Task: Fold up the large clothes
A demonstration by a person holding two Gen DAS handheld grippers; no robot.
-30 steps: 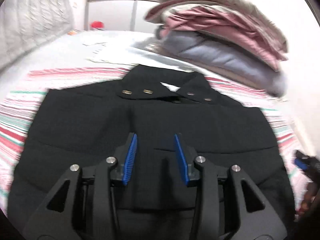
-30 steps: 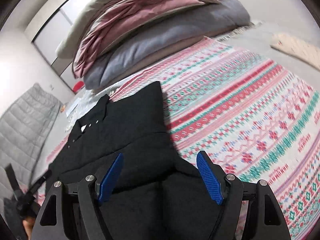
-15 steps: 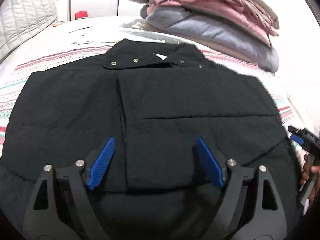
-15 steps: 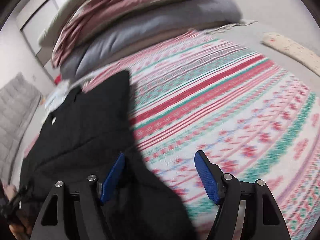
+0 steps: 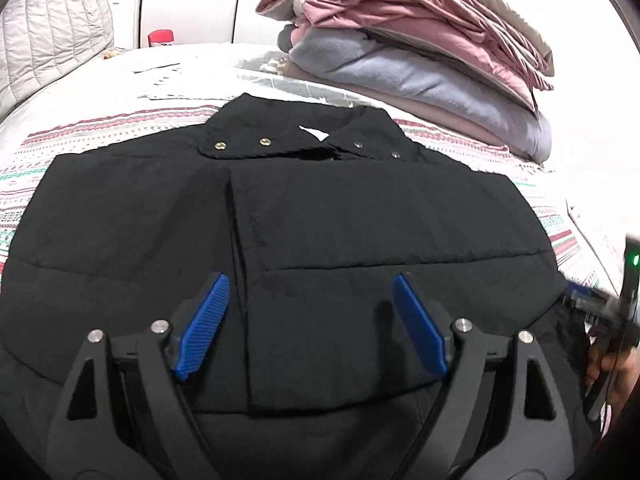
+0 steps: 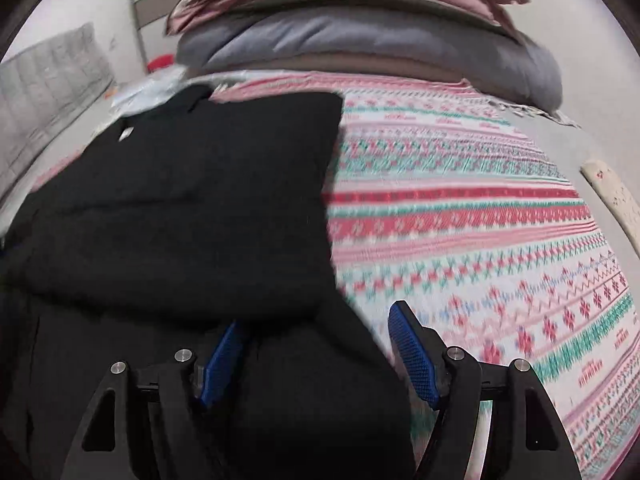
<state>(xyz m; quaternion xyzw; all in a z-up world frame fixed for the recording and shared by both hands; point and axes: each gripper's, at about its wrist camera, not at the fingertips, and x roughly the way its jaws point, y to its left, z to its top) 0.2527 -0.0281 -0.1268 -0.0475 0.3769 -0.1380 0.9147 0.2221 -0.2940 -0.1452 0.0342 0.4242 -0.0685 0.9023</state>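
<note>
A black padded jacket [image 5: 320, 216] lies flat on a patterned blanket [image 5: 100, 128], collar with snap buttons at the far end, its sides folded in over the front. My left gripper [image 5: 310, 300] is open and empty, hovering over the jacket's lower middle. In the right wrist view the jacket [image 6: 180, 216] fills the left half. My right gripper [image 6: 320, 344] is open at the jacket's right edge, with black fabric lying between its fingers. The right gripper's body also shows in the left wrist view [image 5: 608, 312] at the jacket's right side.
A stack of folded pink, grey and beige bedding [image 5: 420, 40] sits at the far right of the bed. The striped blanket [image 6: 480, 216] extends right of the jacket. A quilted headboard [image 5: 48, 24] and a red object [image 5: 160, 36] are at the far left.
My left gripper opened wide over the jacket and stayed above its lower middle. My right gripper swung left and lowered toward the jacket's right edge, so fabric now lies between its fingers.
</note>
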